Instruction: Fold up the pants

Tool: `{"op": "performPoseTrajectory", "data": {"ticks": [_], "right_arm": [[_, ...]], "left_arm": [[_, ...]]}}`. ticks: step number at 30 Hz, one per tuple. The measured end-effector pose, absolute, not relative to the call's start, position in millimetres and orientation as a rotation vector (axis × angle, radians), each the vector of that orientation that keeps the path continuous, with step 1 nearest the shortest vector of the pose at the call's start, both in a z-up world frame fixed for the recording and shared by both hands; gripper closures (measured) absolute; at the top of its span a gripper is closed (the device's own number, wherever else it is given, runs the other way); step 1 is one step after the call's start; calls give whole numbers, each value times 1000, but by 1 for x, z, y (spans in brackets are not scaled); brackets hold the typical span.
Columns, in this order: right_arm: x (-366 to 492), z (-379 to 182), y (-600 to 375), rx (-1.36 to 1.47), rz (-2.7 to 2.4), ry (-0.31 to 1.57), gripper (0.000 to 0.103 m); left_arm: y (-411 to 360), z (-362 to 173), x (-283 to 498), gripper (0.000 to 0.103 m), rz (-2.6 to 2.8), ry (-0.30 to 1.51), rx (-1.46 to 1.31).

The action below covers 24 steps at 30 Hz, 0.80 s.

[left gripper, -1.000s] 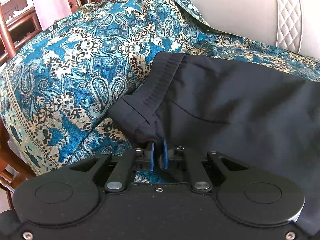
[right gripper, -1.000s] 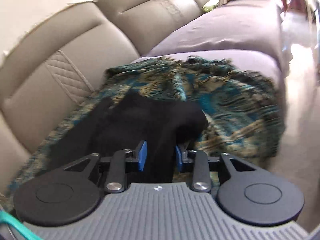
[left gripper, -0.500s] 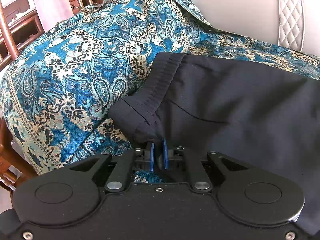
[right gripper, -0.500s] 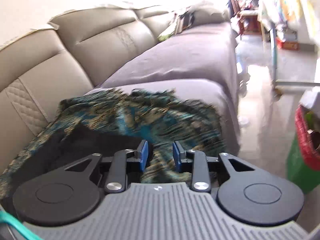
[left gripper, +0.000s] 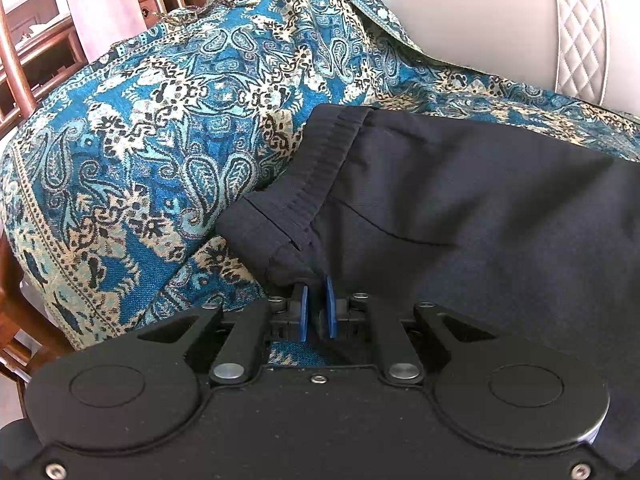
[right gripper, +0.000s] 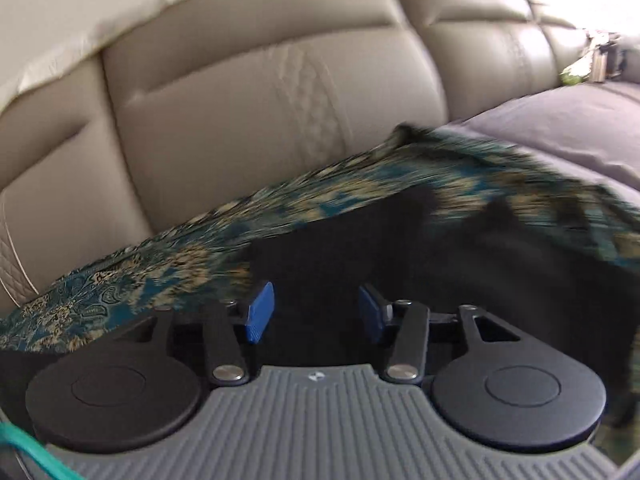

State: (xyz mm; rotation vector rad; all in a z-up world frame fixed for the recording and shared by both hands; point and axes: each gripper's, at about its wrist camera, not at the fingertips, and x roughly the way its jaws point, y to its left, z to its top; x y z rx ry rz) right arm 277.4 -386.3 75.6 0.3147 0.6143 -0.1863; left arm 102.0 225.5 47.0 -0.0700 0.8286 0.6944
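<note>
Black pants [left gripper: 460, 208] lie on a blue paisley throw [left gripper: 180, 140] over the sofa seat. The ribbed waistband [left gripper: 320, 168] faces left. My left gripper [left gripper: 316, 300] is shut on the near corner of the waistband. In the right wrist view the pants [right gripper: 360, 256] lie dark and blurred on the throw [right gripper: 180, 256]. My right gripper [right gripper: 316, 310] is open and empty, just above the black fabric.
The beige leather sofa back [right gripper: 248, 92] rises behind the throw, with a quilted panel [left gripper: 580, 28]. A grey seat cushion [right gripper: 560, 120] extends to the right. Wooden furniture [left gripper: 24, 72] stands past the throw's left edge.
My right gripper let go of the pants, swung away towards the room, then came back over the fabric with its jaws wider. My left gripper kept its hold and barely moved.
</note>
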Motion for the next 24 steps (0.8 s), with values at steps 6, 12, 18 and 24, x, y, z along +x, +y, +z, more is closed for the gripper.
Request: {"op": "performPoseTrajectory", "data": {"ticks": [6, 12, 18, 24], "right_arm": [[375, 53, -363, 241, -263, 756, 38], [394, 55, -381, 287, -304, 846, 100], [343, 75, -437, 325, -447, 783, 100], [258, 92, -515, 405, -633, 709, 100]], "left_arm": [[224, 48, 101, 92, 692, 823, -85], [227, 49, 99, 92, 682, 820, -122], [229, 49, 95, 92, 669, 807, -149], [230, 50, 94, 92, 665, 799, -169]]}}
